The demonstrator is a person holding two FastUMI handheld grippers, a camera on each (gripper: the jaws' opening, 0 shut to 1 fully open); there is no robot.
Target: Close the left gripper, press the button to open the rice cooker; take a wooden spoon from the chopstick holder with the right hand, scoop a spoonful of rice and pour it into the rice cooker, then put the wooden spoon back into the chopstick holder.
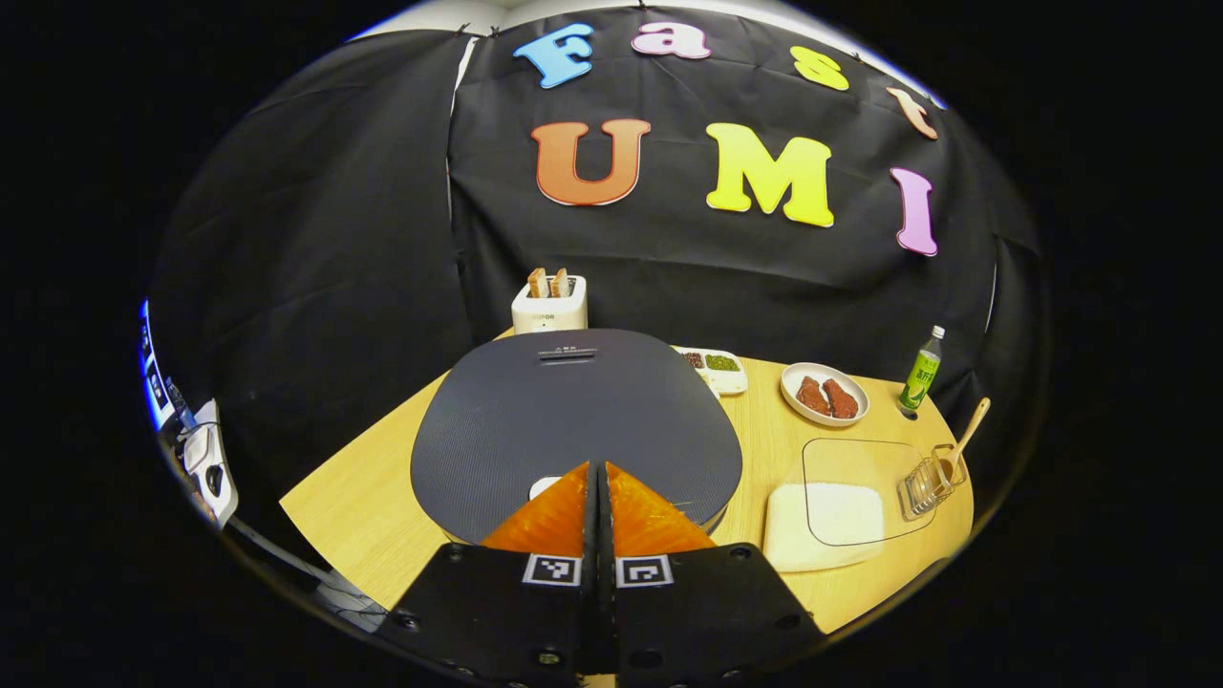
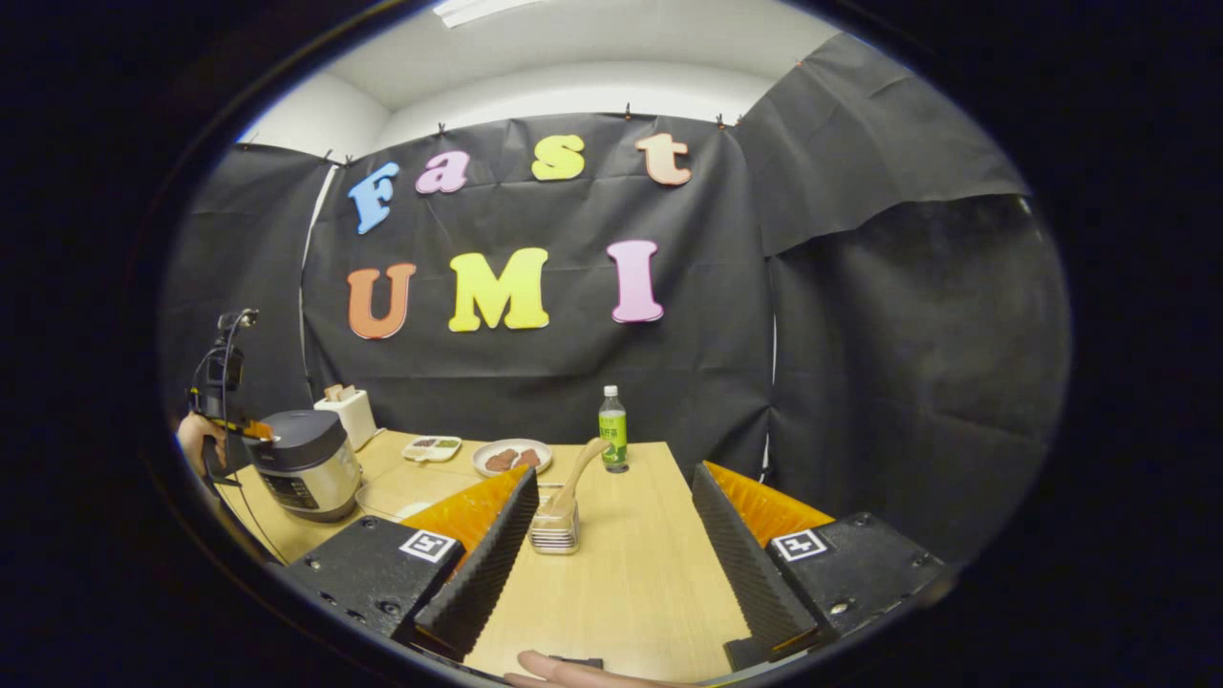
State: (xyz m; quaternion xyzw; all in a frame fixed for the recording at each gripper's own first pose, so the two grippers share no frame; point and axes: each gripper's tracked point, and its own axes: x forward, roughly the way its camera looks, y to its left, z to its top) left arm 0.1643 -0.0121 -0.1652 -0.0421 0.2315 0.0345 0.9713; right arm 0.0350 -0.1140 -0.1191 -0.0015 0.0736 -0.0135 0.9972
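- Left gripper [image 1: 602,478] has its fingers pressed together with nothing between them, forming one blunt tip, suited to pushing a button; it hangs over the near edge of the rice cooker [image 1: 576,430], whose lid lies shut just ahead and below
- Right gripper [image 2: 611,535] is spread wide, ready to take a handle; the wooden spoon [image 2: 580,475] leans in the chopstick holder [image 2: 555,524] just ahead, toward its left finger
- The rice container [image 1: 826,521] sits right of the left gripper, beside the holder
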